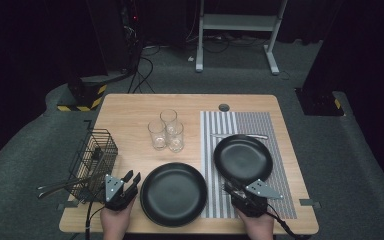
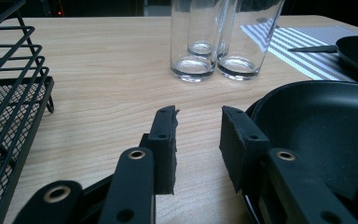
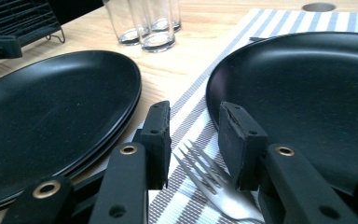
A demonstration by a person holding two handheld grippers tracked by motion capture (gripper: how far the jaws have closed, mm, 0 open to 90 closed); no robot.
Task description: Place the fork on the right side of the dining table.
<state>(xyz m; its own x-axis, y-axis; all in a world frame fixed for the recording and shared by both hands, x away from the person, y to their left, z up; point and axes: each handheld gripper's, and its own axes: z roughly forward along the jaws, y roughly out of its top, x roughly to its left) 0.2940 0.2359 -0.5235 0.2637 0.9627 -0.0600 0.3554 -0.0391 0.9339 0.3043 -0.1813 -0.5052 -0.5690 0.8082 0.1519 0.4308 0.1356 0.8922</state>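
Left gripper (image 1: 131, 178) spread, empty, low over table (image 1: 130, 117) between basket (image 1: 94, 155) and plates (image 1: 172, 193). Right gripper (image 1: 232, 188) spread, astride fork (image 3: 214, 186) lying on striped mat (image 1: 240, 122) beside plate (image 1: 243, 159). Three glasses (image 1: 166, 130) mid-table.

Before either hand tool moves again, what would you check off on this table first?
1. Right tool open: ok, jaws apart.
2. Fork lined up: ok, its tines lie on the striped placemat under the gap between the jaws.
3. Fork gripped: not ok, the jaws have not closed on it.
4. Left tool open and holding nothing: ok, bare wooden table shows between its jaws.
5. Three drinking glasses upright: ok, clustered mid-table, apart from both tools.
6. Wire basket contents: cannot tell exactly; handles stick out of it.
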